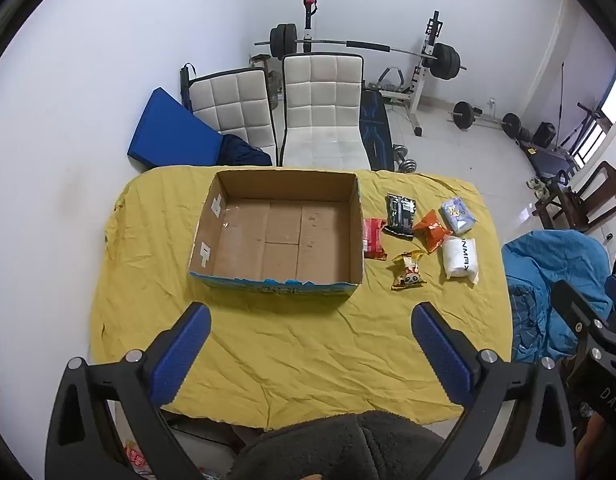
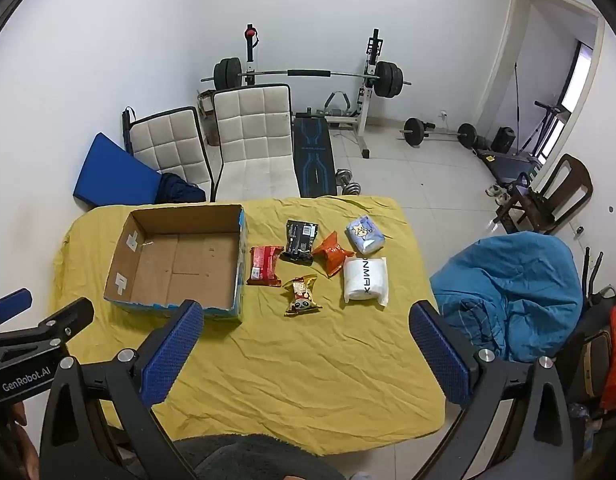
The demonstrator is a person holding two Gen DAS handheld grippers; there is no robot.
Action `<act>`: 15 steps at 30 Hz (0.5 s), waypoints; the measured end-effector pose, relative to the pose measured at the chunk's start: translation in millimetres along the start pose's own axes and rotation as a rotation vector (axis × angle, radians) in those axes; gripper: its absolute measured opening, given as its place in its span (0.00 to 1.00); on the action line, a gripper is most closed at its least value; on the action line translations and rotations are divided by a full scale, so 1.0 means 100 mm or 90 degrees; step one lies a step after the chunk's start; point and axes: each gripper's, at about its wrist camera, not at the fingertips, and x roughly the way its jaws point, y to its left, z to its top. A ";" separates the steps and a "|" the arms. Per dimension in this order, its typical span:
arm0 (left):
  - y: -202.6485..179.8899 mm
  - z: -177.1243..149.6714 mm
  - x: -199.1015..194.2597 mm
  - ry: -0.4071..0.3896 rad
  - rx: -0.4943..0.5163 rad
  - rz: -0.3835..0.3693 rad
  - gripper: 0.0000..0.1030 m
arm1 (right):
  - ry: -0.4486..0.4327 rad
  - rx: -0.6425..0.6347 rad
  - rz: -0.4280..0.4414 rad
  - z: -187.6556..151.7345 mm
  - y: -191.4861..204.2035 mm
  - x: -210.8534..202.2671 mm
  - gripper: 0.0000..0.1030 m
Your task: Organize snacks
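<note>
A yellow table (image 2: pixel 268 360) fills mid-frame, with an empty box (image 2: pixel 180 264) left of centre. Six snacks (image 2: pixel 302 290) lie just right of it. Nothing is packed yet. The left gripper (image 1: pixel 309 320) and right gripper (image 2: pixel 306 320) both hover spread wide, holding nothing; next, one probably reaches for the nearest packet.

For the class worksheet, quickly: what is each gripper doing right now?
Left gripper: open, holding nothing, above the yellow cloth.
Right gripper: open, holding nothing, short of the snacks.

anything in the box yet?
No, the box shows only its bare cardboard floor; all six packets, like the red one, lie on the cloth beside it.
</note>
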 end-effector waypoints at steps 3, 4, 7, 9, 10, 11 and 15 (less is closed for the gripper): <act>0.01 0.00 -0.02 -0.001 -0.001 0.009 1.00 | 0.002 -0.002 -0.003 0.01 0.00 0.01 1.00; 0.01 0.00 -0.03 -0.001 -0.001 0.010 1.00 | 0.001 -0.002 -0.004 0.01 0.00 0.02 1.00; 0.00 0.01 -0.04 -0.001 -0.002 0.013 1.00 | -0.003 -0.006 -0.001 0.00 0.02 0.02 1.00; -0.02 0.01 -0.04 0.000 -0.001 0.015 1.00 | -0.003 -0.002 0.005 -0.01 0.00 0.02 1.00; -0.03 0.02 -0.05 0.000 -0.001 0.016 1.00 | -0.002 -0.002 0.003 0.00 0.00 0.02 1.00; -0.04 0.02 -0.05 -0.001 -0.002 0.016 1.00 | -0.002 -0.001 0.004 0.00 -0.01 0.02 1.00; -0.02 0.01 -0.09 -0.009 -0.005 -0.002 1.00 | -0.003 0.000 0.004 -0.02 -0.06 0.05 1.00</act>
